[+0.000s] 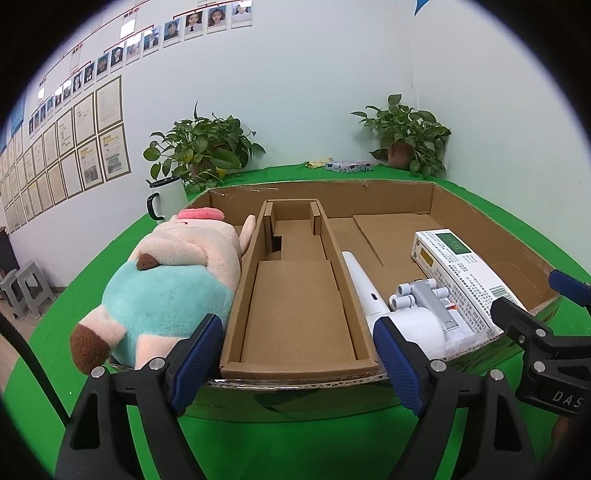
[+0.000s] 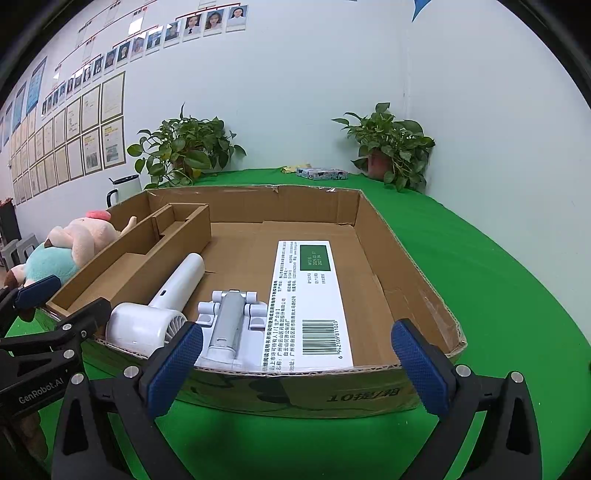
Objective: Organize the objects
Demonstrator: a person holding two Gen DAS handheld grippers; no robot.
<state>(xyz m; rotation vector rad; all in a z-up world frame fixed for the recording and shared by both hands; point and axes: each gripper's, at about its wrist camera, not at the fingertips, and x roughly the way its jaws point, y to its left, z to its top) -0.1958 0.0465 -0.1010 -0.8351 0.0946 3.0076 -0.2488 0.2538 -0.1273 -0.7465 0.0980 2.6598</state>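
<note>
Both tools, left tool (image 1: pixel 299 363) and right tool (image 2: pixel 295 363), are hovering released; the plush pig (image 1: pixel 166 291) is lying outside the cardboard tray (image 1: pixel 498 236), nearer the left, long axis pointing away.

The left gripper's (image 2: pixel 37 295) black arm reads "GenRobot.AI"; the right gripper's (image 1: pixel 524 295) arm shows "DAS". The cardboard box (image 2: pixel 364 397) front reads "10提/箱". The white medicine box (image 2: pixel 314 306) carries barcode number "6 942109 811023".

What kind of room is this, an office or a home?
Probably an office. Rows of staff portrait photos and framed documents hang on the wall, and potted plants stand on a table with a green cloth.
</note>
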